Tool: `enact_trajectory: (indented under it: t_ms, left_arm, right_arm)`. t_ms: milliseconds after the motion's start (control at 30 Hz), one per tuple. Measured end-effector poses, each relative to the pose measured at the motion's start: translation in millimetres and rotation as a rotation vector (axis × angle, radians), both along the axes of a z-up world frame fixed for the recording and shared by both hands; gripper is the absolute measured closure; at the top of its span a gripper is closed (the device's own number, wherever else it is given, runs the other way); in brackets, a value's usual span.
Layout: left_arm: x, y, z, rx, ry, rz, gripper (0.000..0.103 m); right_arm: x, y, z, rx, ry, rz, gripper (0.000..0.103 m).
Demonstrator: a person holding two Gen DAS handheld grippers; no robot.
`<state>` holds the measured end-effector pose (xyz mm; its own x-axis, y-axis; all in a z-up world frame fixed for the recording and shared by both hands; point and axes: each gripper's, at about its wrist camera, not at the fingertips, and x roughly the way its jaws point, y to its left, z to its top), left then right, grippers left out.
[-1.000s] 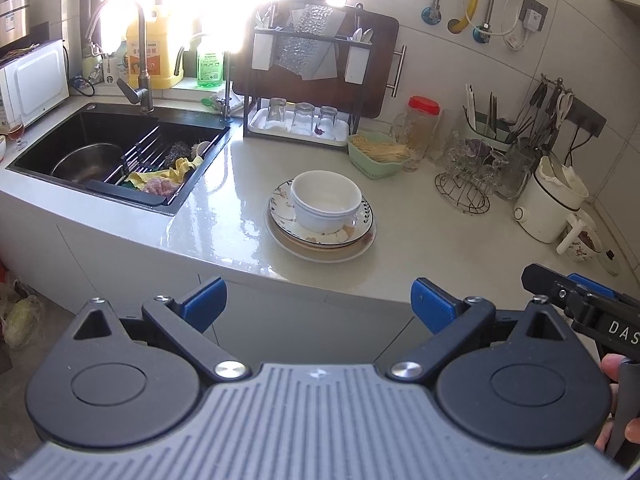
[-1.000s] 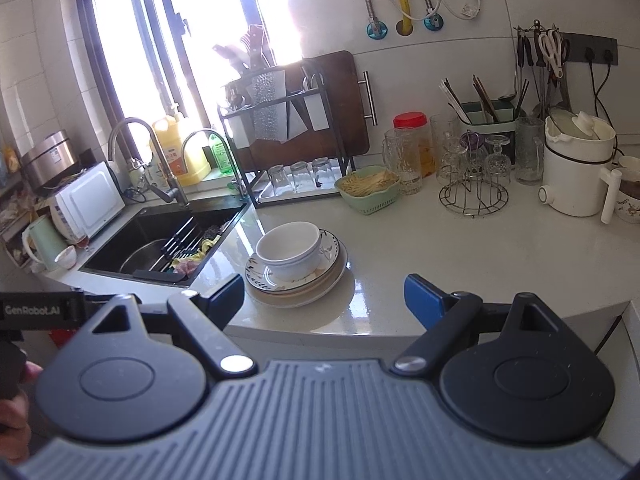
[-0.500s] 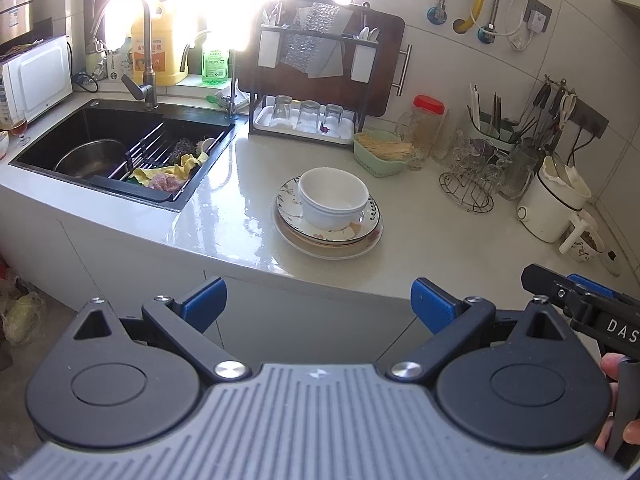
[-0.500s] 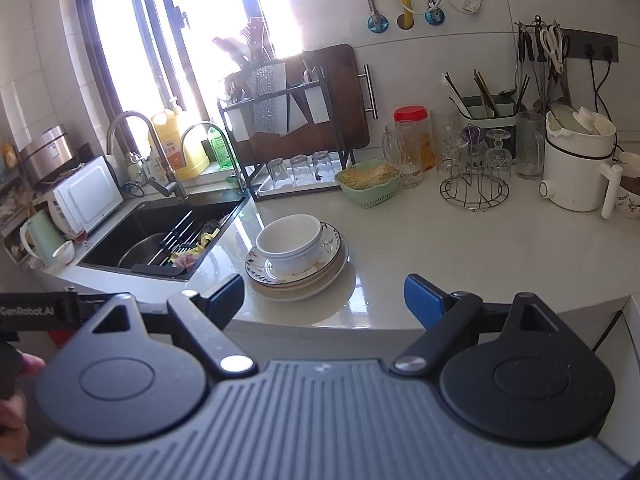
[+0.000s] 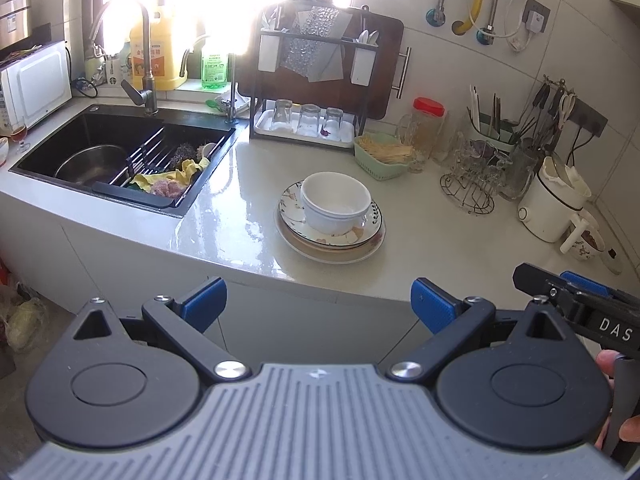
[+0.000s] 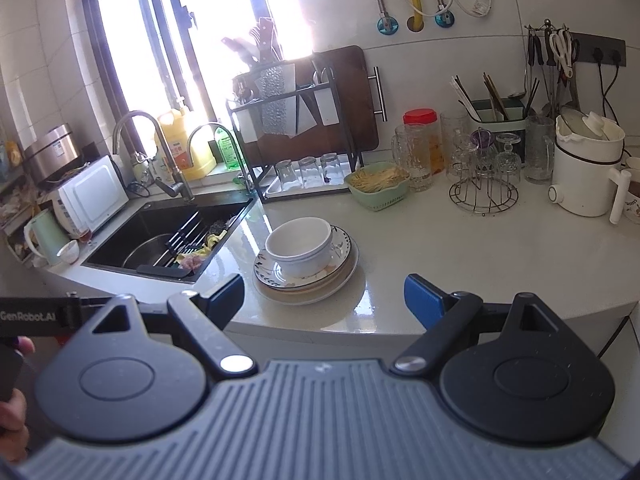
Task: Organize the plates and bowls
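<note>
A stack of white bowls (image 5: 335,202) sits on a stack of patterned plates (image 5: 362,234) on the pale counter, near its front edge. It also shows in the right wrist view: bowls (image 6: 300,246) on plates (image 6: 344,268). My left gripper (image 5: 319,300) is open and empty, held off the counter's front edge, short of the stack. My right gripper (image 6: 324,296) is open and empty, also in front of the counter, with the stack just beyond its fingers. The right gripper's body (image 5: 580,308) shows at the right of the left wrist view.
A black sink (image 5: 120,152) with a metal pot and rack lies left of the stack. A dish rack with upturned glasses (image 5: 308,120) stands behind. A green basket (image 5: 382,156), glasses on a wire stand (image 5: 468,188) and a white kettle (image 5: 556,208) stand at the right.
Both grippers have moved forward toward the counter; the stack of plates and bowls appears nearer in both views. Both stay open.
</note>
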<state>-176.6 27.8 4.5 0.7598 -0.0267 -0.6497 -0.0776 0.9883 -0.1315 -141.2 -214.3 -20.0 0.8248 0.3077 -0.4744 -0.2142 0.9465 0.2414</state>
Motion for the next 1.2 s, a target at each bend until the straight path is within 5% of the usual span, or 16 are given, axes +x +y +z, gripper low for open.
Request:
enact_trajectory:
  t_ms: [1200]
  left_arm:
    - [5.6, -20.1, 7.0, 0.027, 0.004, -0.079, 0.003]
  right_arm:
    - [-8.6, -7.9, 6.6, -0.006, -0.016, -0.029, 0.015]
